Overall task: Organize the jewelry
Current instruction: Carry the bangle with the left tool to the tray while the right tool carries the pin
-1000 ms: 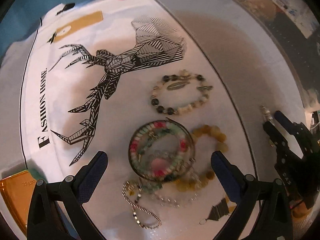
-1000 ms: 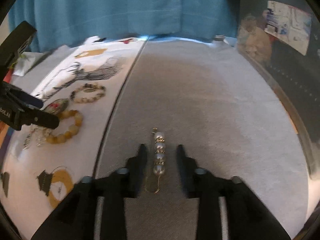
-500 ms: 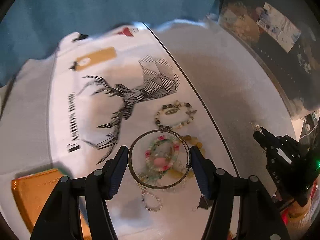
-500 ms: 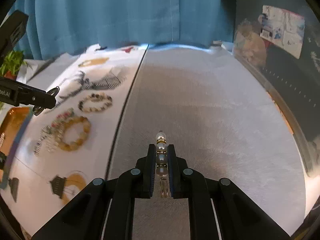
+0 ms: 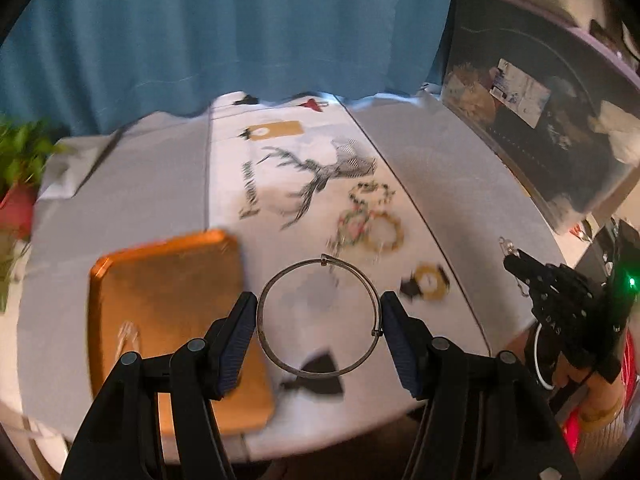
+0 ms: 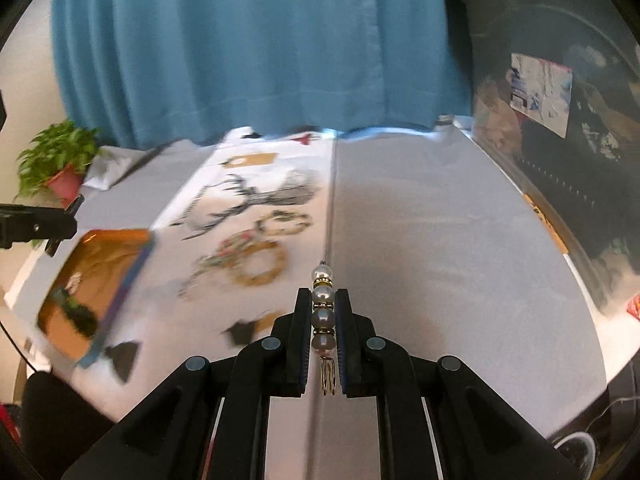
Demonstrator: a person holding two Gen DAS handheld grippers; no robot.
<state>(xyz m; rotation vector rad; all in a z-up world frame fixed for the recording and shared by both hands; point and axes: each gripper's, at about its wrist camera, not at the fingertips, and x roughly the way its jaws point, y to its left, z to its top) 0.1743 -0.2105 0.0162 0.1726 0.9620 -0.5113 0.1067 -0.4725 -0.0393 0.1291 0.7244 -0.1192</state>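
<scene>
**Holding two pieces above the cloth**

Gripping a wire bangle (image 5: 318,317) across its width, my left tongs (image 5: 318,334) sit at lower centre — the orange tray (image 5: 160,292) lies lower left. My right tongs (image 6: 323,330) have just closed on the pearl pin (image 6: 322,312), centre frame — beaded bracelets (image 6: 256,258) lie left of it.

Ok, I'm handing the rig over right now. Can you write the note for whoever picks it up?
Left hand-held gripper: shut on the wire bangle, held above the table beside the gold tray.
Right hand-held gripper: shut on the pearl pin, held above the grey cloth.
On the white cloth: three beaded bracelets and a chain, blurred.
Tray: something small lies in it, too blurred to name.
Done: both pieces picked up.
Left: probably set both in the tray, then collect the bracelets and chain.
</scene>
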